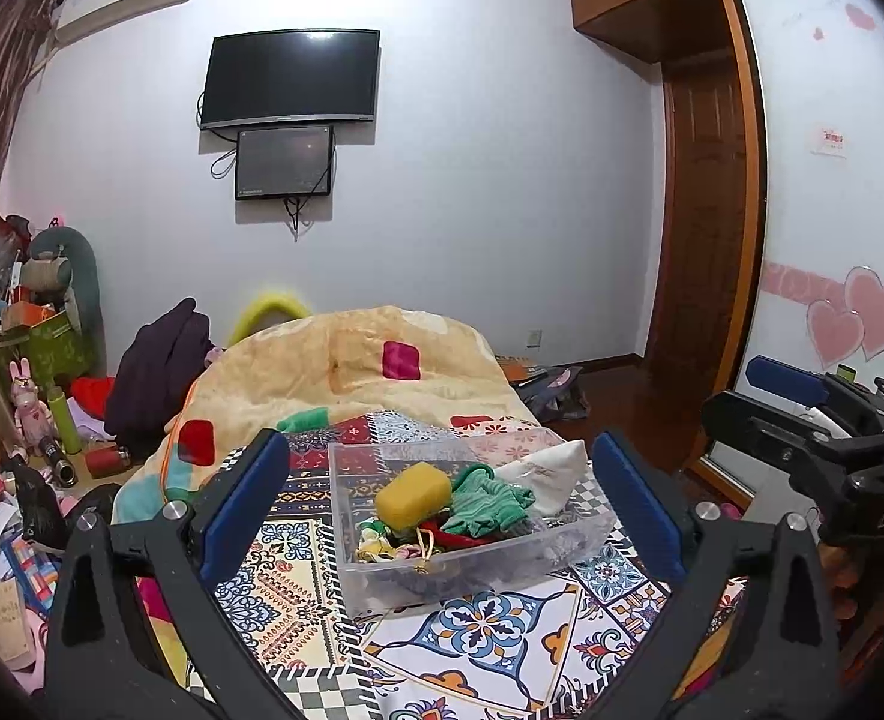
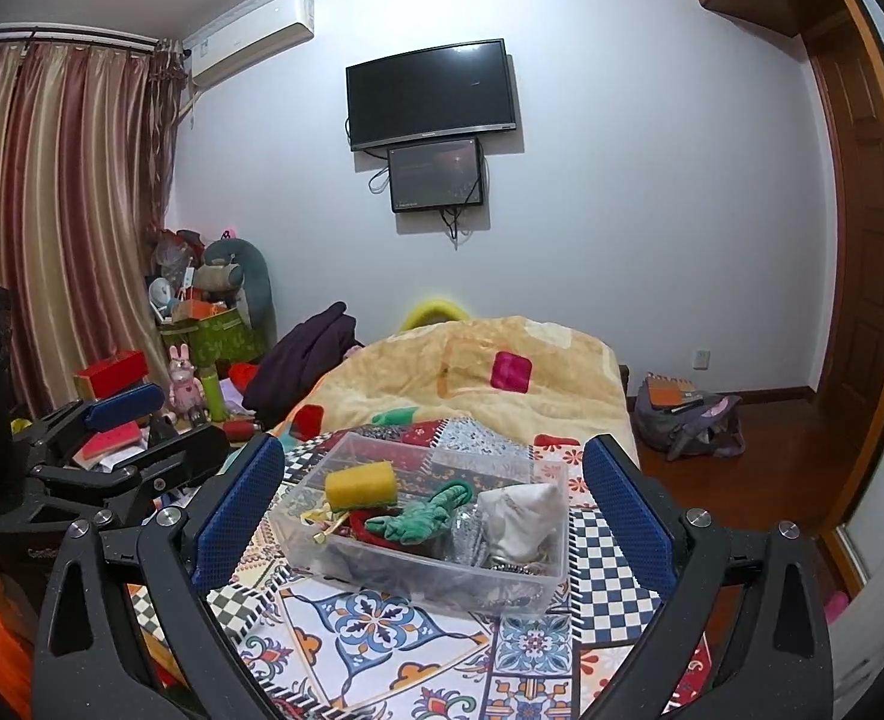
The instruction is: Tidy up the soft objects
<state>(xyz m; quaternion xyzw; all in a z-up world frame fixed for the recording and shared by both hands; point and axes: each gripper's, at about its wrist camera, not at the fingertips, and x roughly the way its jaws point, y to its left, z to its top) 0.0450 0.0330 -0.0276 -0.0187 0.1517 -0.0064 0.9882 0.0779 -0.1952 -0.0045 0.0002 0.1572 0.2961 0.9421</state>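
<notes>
a clear plastic bin point(image 1: 472, 564) sits on a patterned patchwork bedspread point(image 1: 502, 648), holding a porous yellow sponge point(image 1: 413, 495), a ribbed green cloth point(image 1: 490, 501) and a white fabric pouch point(image 1: 547, 468). left gripper point(image 1: 442, 516) and right gripper point(image 2: 435, 504) both spread wide, empty, hovering before the bin.

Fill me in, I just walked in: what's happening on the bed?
A person holds the left hand-held gripper and right hand-held gripper open and empty, either side of a clear plastic bin on the patterned bedspread. Inside lie a yellow sponge, green knitted cloth and white pouch.
</notes>
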